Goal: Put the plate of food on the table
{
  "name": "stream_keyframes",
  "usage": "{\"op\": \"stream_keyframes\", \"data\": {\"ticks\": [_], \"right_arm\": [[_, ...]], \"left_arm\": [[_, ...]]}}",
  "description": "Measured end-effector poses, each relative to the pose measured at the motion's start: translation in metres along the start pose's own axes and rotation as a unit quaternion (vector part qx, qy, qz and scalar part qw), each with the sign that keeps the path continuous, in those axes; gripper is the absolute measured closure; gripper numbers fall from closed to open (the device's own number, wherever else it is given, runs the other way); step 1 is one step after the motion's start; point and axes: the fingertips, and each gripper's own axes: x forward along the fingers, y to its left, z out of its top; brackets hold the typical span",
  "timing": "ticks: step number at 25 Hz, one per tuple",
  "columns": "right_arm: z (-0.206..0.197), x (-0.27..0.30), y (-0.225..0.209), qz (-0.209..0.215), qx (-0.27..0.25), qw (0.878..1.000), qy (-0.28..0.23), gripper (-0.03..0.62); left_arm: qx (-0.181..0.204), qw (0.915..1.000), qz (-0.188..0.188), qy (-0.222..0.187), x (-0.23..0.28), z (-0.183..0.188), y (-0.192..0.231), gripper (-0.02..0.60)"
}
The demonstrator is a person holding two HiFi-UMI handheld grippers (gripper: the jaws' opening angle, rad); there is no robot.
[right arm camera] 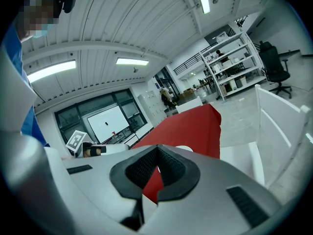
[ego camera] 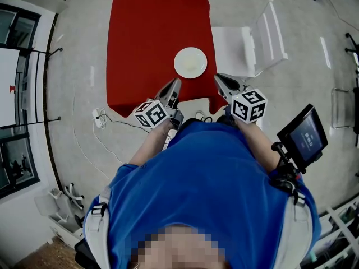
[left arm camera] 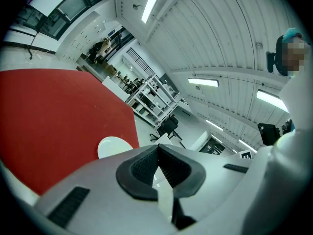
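A round white plate [ego camera: 190, 63] lies on the red-clothed table [ego camera: 151, 32], close to its near edge. What is on the plate is too pale to tell. My left gripper [ego camera: 174, 85] is shut and empty, held just short of the table edge, left of the plate. My right gripper [ego camera: 219, 80] is also shut and empty, off the table's near right corner. In the left gripper view the plate [left arm camera: 113, 146] shows just beyond the closed left gripper [left arm camera: 159, 153]. In the right gripper view a sliver of plate [right arm camera: 184, 148] peeks over the right gripper [right arm camera: 157, 155].
A white chair [ego camera: 252, 46] stands against the table's right side. A dark screen on a mount [ego camera: 303, 134] sits at my right hip. Cables and a power strip [ego camera: 100, 117] lie on the floor left of the table. Shelving racks [left arm camera: 154, 99] stand far off.
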Motion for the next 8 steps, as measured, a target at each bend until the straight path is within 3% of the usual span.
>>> {"op": "stream_keyframes", "data": {"ticks": [8], "right_arm": [[-0.001,0.0017,-0.0037,-0.001,0.0,1.0,-0.001,0.592]], "left_arm": [[0.003,1.0,0.008,0.0,0.0035,-0.0002,0.0042,0.574]]}}
